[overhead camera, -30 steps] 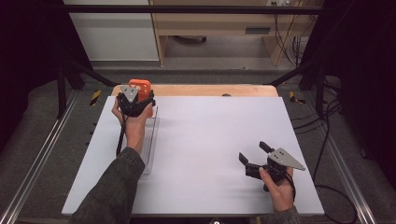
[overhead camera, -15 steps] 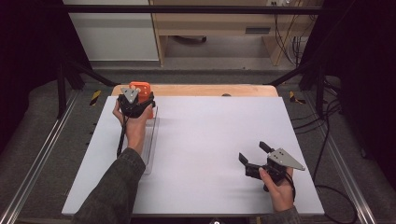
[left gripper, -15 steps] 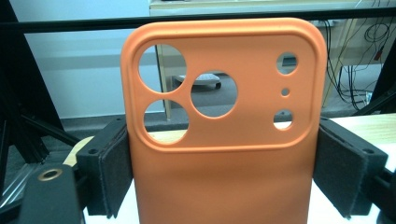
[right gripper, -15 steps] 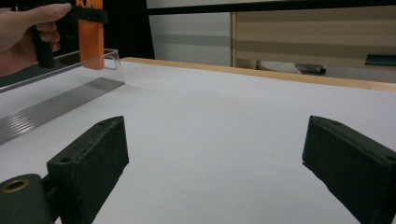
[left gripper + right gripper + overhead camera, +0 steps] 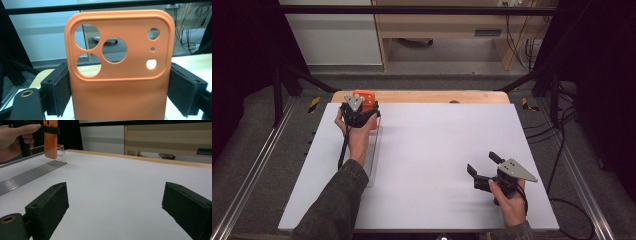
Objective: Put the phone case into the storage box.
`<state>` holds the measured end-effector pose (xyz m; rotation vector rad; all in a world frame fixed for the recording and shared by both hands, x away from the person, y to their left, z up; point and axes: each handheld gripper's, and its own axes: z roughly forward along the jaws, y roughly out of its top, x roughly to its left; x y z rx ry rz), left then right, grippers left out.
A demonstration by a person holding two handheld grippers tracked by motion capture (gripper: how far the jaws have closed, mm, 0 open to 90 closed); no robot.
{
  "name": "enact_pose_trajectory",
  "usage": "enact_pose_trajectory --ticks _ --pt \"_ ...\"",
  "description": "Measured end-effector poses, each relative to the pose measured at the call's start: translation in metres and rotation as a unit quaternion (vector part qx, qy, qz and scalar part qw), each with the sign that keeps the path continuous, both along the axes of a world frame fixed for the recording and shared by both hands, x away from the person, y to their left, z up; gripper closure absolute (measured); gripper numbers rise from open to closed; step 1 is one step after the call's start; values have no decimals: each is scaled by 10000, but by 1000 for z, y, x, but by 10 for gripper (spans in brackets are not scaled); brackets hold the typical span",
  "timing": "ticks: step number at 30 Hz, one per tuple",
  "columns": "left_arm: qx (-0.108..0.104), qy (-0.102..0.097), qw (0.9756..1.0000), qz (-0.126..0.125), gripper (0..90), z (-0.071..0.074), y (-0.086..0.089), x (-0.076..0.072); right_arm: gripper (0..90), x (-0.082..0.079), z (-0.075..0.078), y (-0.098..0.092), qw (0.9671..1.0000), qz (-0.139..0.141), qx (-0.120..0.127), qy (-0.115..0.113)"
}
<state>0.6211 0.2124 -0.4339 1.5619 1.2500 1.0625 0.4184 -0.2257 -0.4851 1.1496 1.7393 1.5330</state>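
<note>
An orange phone case (image 5: 365, 97) with round camera cut-outs stands upright at the table's far left, and my left gripper (image 5: 361, 108) is shut on it. In the left gripper view the case (image 5: 120, 50) sits between the black pads (image 5: 62, 92), which press on its two long edges. It hangs over the far end of a clear ribbed plastic rack (image 5: 374, 150). Near the front right, my right gripper (image 5: 482, 163) rests low over the white table with its jaws open and nothing between them (image 5: 115, 202). From there the case (image 5: 50, 137) shows at the far left.
The white tabletop (image 5: 437, 145) has a wooden strip (image 5: 427, 96) along its far edge. The clear rack (image 5: 30, 177) runs along the left side toward the person. Black frame bars and cables surround the table.
</note>
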Motion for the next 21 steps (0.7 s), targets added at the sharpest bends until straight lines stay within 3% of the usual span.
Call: enact_pose_trajectory --ticks 21 --pt "-118 142 9998 21 155 -7 0 2 69 0 0 0 10000 12 -19 -1"
